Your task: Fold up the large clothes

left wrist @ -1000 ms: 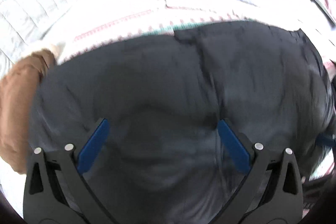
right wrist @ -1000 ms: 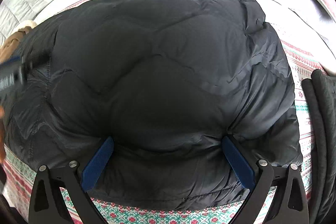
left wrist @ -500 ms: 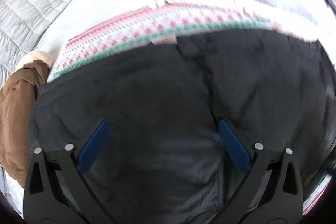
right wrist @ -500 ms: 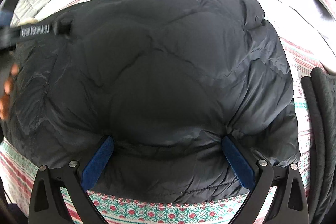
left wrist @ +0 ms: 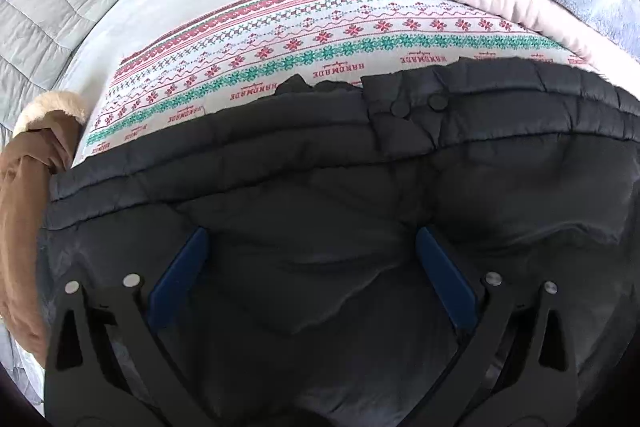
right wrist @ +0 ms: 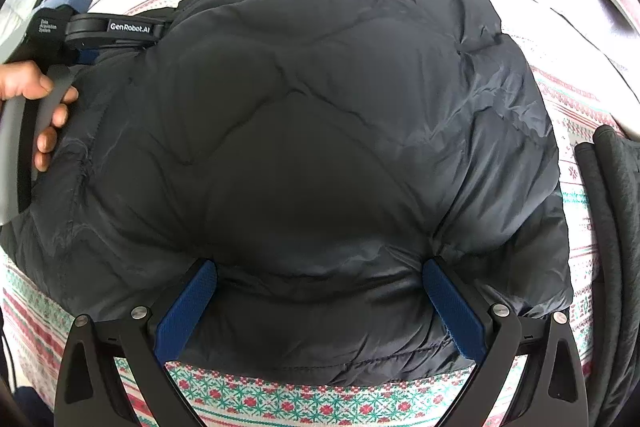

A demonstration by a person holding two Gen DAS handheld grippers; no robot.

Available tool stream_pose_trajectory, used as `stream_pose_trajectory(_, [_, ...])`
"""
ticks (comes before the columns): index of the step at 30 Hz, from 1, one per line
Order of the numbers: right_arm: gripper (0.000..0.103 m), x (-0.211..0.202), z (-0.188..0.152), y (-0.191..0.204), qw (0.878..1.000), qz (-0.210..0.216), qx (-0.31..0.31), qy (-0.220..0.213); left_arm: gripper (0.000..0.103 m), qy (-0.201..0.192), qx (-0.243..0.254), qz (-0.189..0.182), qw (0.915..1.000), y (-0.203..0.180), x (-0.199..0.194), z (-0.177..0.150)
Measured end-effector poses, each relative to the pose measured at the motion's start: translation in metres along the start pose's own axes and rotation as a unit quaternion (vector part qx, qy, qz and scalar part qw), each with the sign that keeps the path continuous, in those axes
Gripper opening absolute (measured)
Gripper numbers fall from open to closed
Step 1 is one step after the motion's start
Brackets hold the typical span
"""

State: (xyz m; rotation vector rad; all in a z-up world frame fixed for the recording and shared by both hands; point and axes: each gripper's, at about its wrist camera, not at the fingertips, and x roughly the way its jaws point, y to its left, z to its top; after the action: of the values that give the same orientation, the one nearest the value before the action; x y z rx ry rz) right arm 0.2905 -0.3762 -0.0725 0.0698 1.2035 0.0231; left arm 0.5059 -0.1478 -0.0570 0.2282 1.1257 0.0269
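The black puffer jacket [right wrist: 320, 131] lies spread as a thick bundle across the middle of the bed, on a red-and-green patterned blanket [left wrist: 304, 39], its snap-button edge [left wrist: 416, 105] turned toward the far side. A second ago the left wrist view was a blur over the quilting; now it is sharp and sits further back, with more blanket showing beyond the jacket's far edge, so I judge a fold has just been laid down and the hands are settling. A brown fur-trimmed coat [left wrist: 24, 187] lies at the bed's left edge, and a dark folded garment [right wrist: 612, 227] at the right edge. The left gripper [left wrist: 312, 271] has its fingers spread wide, grasping nothing, over the jacket. The right gripper [right wrist: 320, 299] is likewise released, its blue fingers [right wrist: 186, 311] pressing into the near hem. The person's left hand [right wrist: 36, 107] grips the left tool's handle.
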Motion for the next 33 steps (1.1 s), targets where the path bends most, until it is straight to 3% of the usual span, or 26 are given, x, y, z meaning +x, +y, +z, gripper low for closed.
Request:
stream_pose_trajectory(6, [0.103,0.001,0.002,0.000,1.000,0.004,0.002,0.002,0.103,-0.043,-0.015,-0.036,0.9983,0.018,-0.039,-0.014])
stream_pose_trajectory(11, [0.103,0.001,0.003,0.002,1.000,0.001,0.002,0.002,0.103,-0.085,0.021,-0.054,0.9947,0.013,-0.074,-0.061])
stream_pose_trajectory(14, [0.103,0.003,0.004,0.003,1.000,-0.001,0.002,0.001,0.103,-0.059,0.048,-0.044,0.9962,-0.003,-0.056,-0.080])
stream_pose_trajectory(17, [0.103,0.003,0.002,0.007,1.000,0.001,-0.001,-0.003,0.103,-0.053,0.036,-0.036,0.9973,-0.007,-0.038,-0.082])
stream_pose_trajectory(25, [0.103,-0.006,-0.002,0.003,1.000,0.014,0.005,-0.007,0.103,-0.057,0.019,-0.041,0.9973,-0.001,-0.052,-0.082])
stream_pose_trajectory(30, [0.103,-0.037,-0.008,-0.026,0.995,0.064,0.060,-0.040,0.103,-0.082,-0.002,-0.092,0.9924,0.028,-0.090,-0.112])
stream_pose_trajectory(33, [0.103,-0.058,-0.015,-0.063,0.982,0.119,0.129,-0.069,0.103,-0.094,-0.012,-0.107,0.9898,0.054,-0.115,-0.133])
